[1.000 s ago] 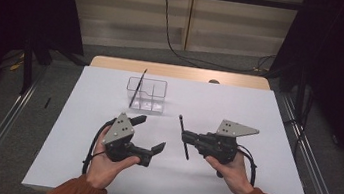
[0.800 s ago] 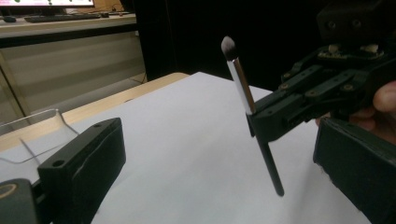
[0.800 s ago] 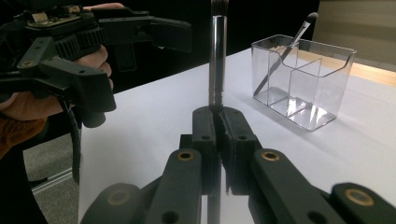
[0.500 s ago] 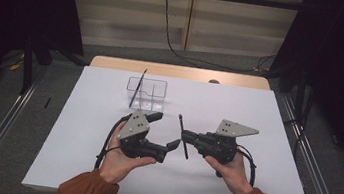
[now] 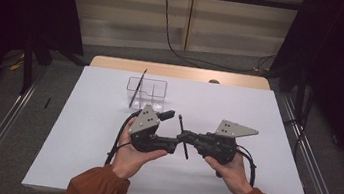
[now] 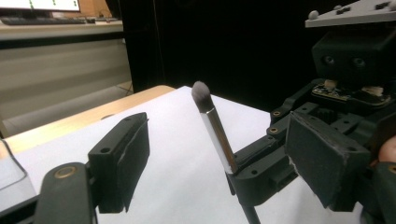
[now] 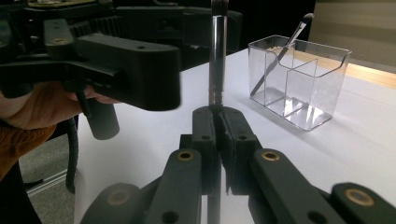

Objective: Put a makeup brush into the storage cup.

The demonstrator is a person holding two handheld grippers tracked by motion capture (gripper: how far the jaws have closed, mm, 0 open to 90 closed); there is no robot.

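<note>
Your table (image 5: 75,165), under its white sheet, carries the clear organizer (image 5: 147,89) at its far side, one brush (image 5: 138,88) leaning inside. Nearer you than the organizer, your left gripper (image 5: 171,131) has just been closing, yet its jaws stand spread around the makeup brush (image 5: 183,137) without touching it. To the right of that, your right gripper (image 5: 185,138) has its jaws pressed together, pinching the brush's handle, bristles up.

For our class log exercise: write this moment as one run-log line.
right hand-held gripper: shut on makeup brush | left hand-held gripper: jaws just been closing around brush, not touching | organizer: holds another brush
</note>
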